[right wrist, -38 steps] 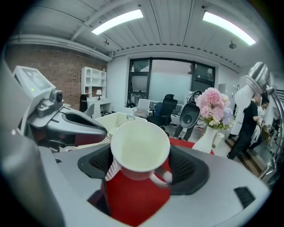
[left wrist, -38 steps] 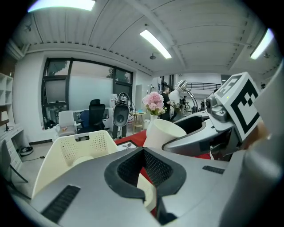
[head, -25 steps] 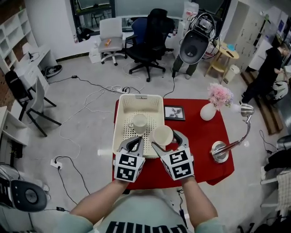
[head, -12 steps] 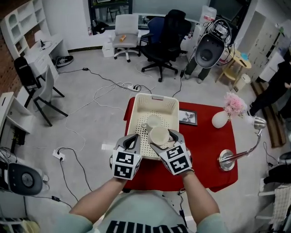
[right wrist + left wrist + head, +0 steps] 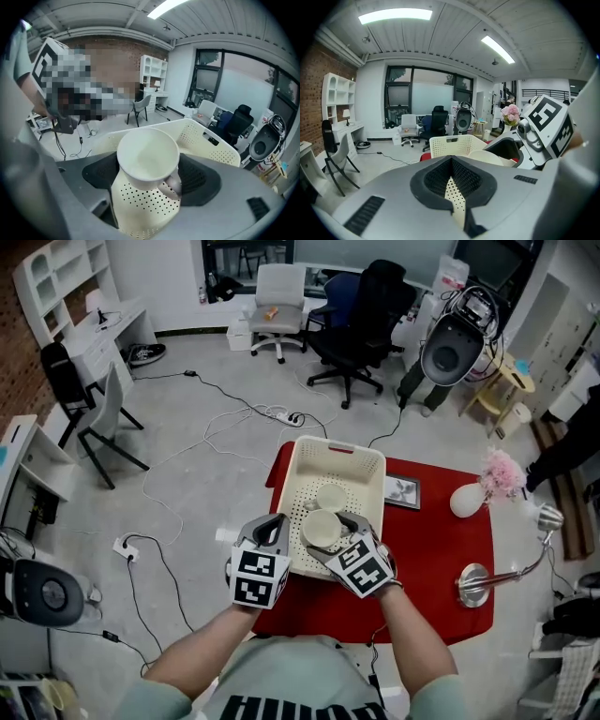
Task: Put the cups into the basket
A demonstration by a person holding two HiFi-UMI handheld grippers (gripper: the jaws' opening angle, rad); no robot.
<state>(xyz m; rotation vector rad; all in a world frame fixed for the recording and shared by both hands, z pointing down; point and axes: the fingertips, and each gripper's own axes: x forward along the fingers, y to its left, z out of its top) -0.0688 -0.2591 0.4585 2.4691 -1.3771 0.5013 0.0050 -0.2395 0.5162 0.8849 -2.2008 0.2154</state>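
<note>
A cream perforated basket (image 5: 336, 445) stands on the left part of the red table (image 5: 441, 549). One cream cup (image 5: 330, 497) sits inside it. My right gripper (image 5: 328, 538) is shut on a second cream cup (image 5: 322, 529), held over the basket's near end. In the right gripper view this cup (image 5: 147, 159) stands upright between the jaws, its handle toward the camera, with the basket (image 5: 206, 136) below. My left gripper (image 5: 273, 529) hovers at the basket's near-left corner, shut and holding nothing; in its own view, it (image 5: 452, 183) faces the basket (image 5: 450, 143).
On the table right of the basket lie a small picture frame (image 5: 402, 491), a white vase with pink flowers (image 5: 469, 500) and a metal desk lamp (image 5: 487, 582). Office chairs (image 5: 361, 320) and cables (image 5: 234, 423) fill the floor beyond.
My right gripper has carried the cup from the basket's near-right rim leftward to over the basket's inside. The left gripper has kept its place beside it.
</note>
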